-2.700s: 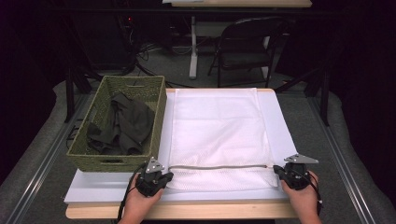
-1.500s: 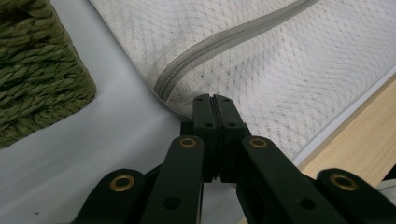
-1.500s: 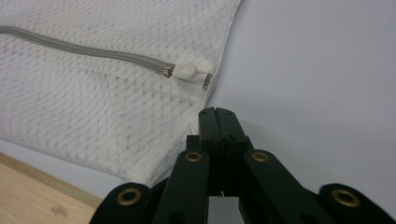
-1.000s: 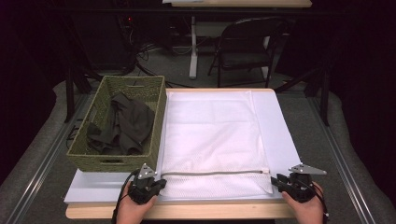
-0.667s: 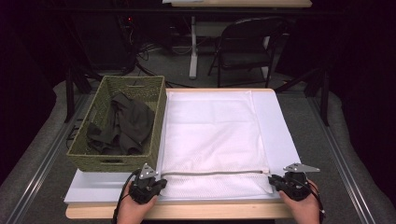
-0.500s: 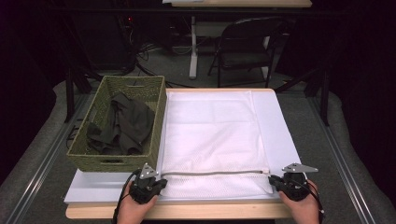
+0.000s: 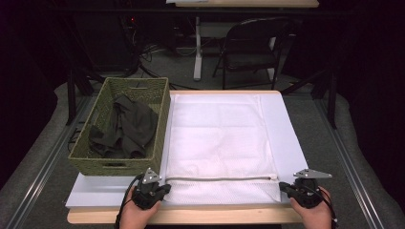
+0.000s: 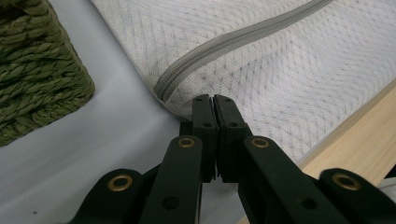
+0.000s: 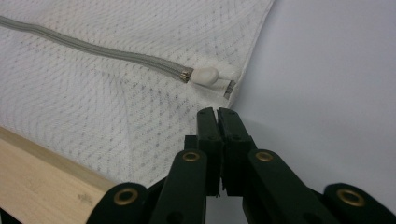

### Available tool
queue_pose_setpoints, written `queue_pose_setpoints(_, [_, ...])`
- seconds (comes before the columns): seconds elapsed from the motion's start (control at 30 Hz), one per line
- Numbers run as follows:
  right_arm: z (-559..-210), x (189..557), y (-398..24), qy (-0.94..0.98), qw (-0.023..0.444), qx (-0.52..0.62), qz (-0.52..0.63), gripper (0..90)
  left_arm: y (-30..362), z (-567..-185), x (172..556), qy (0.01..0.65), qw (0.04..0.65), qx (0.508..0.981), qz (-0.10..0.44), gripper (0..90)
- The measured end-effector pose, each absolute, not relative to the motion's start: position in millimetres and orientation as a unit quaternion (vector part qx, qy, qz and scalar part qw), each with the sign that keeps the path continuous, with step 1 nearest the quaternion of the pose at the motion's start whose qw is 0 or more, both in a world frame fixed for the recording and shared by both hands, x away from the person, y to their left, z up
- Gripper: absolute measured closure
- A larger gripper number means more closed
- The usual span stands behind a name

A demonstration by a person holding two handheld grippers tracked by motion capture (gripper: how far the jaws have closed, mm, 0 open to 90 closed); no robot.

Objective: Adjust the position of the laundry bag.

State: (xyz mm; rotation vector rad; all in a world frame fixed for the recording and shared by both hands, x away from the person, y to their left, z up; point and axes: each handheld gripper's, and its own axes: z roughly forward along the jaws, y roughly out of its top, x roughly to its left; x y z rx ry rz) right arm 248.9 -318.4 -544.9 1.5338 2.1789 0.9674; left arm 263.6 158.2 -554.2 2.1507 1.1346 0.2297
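At the near edge of the table (image 7: 200, 215), your left gripper (image 7: 160, 190) and right gripper (image 7: 288, 187) sit at the two near corners of the white mesh laundry bag (image 7: 219, 138), which lies flat on the white sheet (image 7: 286, 129). High view gives the layout; the gripper views give the grip. Left gripper view: your jaws are pressed together on the bag's corner fabric, with the grey zipper (image 8: 224, 44) starting just beyond the fingertips and the basket's woven wall up to their left. Right gripper view: your jaws have just been closing and now stand together, pinching the bag's edge; the white zipper pull (image 9: 204, 75) lies just beyond the tips, bare sheet to their right. Woven green basket (image 7: 157, 124), seen whole from above, stands just beside the bag's left edge and holds a crumpled dark garment (image 7: 126, 129).
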Motion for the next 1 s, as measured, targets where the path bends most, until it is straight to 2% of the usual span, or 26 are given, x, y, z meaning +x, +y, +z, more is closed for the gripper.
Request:
queue_pose_setpoints(0.1, [-545,249,-318,0.76,0.148,0.538,0.332,88.3,159,-554,264,0.436,0.347,0.826,0.084,84.6])
queue_pose_setpoints(0.23, [-547,250,-321,0.753,0.147,0.541,0.343,77.6,160,-551,265,0.432,0.36,0.823,0.075,75.4])
queue_pose_setpoints(0.33, [-545,251,-323,0.742,0.166,0.544,0.355,69.5,159,-547,265,0.429,0.369,0.82,0.082,69.7])
queue_pose_setpoints(0.57, [-542,258,-326,0.727,0.175,0.543,0.382,71.7,157,-545,266,0.429,0.393,0.807,0.096,59.7])
queue_pose_setpoints(0.6, [-542,261,-325,0.724,0.179,0.541,0.388,77.0,157,-544,266,0.43,0.4,0.803,0.1,59.0])
queue_pose_setpoints(0.73, [-546,268,-322,0.722,0.182,0.554,0.371,82.3,156,-543,266,0.428,0.404,0.8,0.113,58.2])
queue_pose_setpoints(1.0, [-549,271,-311,0.73,0.183,0.544,0.371,78.8,151,-546,266,0.415,0.399,0.811,0.103,57.4])
